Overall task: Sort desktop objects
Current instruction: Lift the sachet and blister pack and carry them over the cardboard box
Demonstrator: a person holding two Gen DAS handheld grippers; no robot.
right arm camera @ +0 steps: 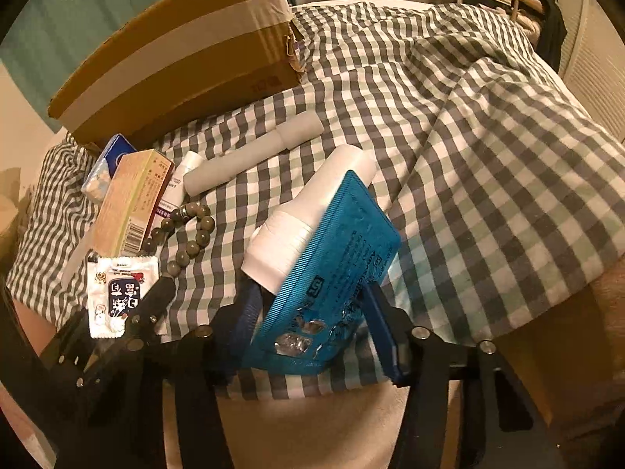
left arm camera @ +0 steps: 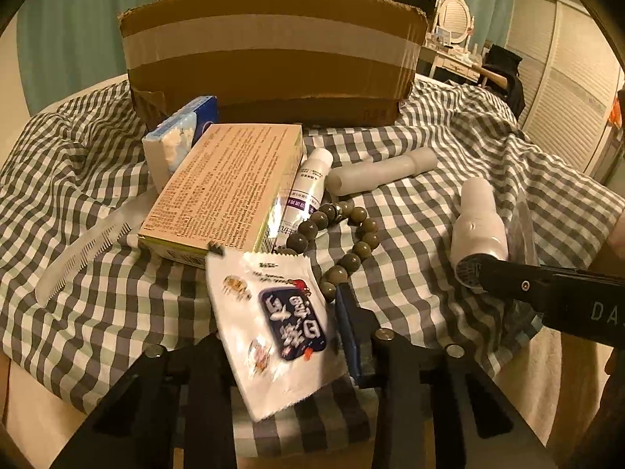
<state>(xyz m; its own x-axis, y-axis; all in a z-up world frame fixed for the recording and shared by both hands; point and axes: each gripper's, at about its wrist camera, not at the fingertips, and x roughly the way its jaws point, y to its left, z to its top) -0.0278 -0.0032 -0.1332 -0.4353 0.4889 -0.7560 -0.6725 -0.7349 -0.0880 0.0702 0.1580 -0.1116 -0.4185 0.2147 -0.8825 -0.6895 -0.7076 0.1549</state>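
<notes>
The cardboard box [left arm camera: 269, 54] stands at the far side of the checked cloth [left arm camera: 449, 203], and everything else lies on the near side of it; just in front of the box a tan printed carton [left arm camera: 222, 187] leans on a blue-and-white tissue pack [left arm camera: 175, 136], with a pale comb [left arm camera: 82, 250] to the carton's left and a small white bottle [left arm camera: 308, 183] on its right; a grey-white tube [left arm camera: 381, 170] lies further right of the box's front, and a bead bracelet [left arm camera: 336, 238] curls nearer than the bottle; the left tool [left arm camera: 281, 336], nearest of all from the box, is clamped on a white snack sachet [left arm camera: 273, 328]; to its right the right tool [right arm camera: 312, 312] is clamped on a blue blister pack [right arm camera: 332, 273], held tilted, its foil side showing burst pockets; a white spray bottle [right arm camera: 308, 222] lies against that pack on the box side.
</notes>
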